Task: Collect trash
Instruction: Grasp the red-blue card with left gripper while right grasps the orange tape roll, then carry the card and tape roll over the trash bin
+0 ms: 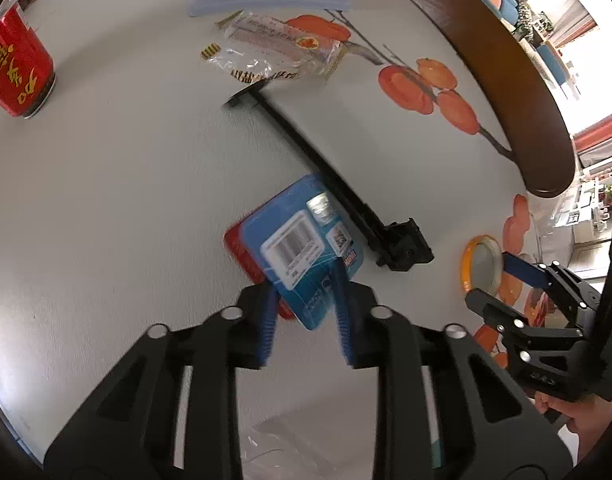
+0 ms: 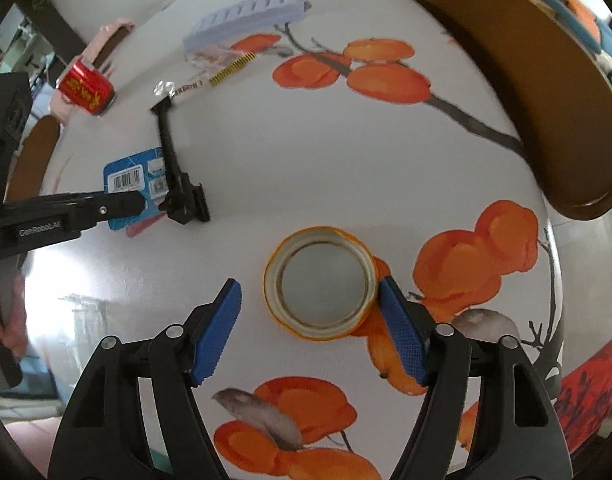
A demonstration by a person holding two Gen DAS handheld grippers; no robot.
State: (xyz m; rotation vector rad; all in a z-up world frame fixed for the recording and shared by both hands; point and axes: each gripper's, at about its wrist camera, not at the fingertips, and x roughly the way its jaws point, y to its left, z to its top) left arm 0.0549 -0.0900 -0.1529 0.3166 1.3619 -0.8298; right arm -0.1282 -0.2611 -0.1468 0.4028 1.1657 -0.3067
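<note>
jaws of the left gripper (image 1: 306,296) pinch the blue packet (image 1: 302,240) on the table (image 1: 126,180), while the right gripper (image 2: 309,316) straddles the orange lid (image 2: 319,282) unclenched, so the pickup step looks underway, next needing the right to close, then both lift.

The left gripper (image 1: 306,312) points steeply down at the table, its blue pads (image 1: 266,320) drawn in close on a flat blue packet (image 1: 306,248) — gripped at its near edge. The right gripper (image 2: 309,332) also tilts steeply down, jaws apart, one pad at three o'clock beside a round lid (image 2: 321,280), the other well clear at nine o'clock.
</note>
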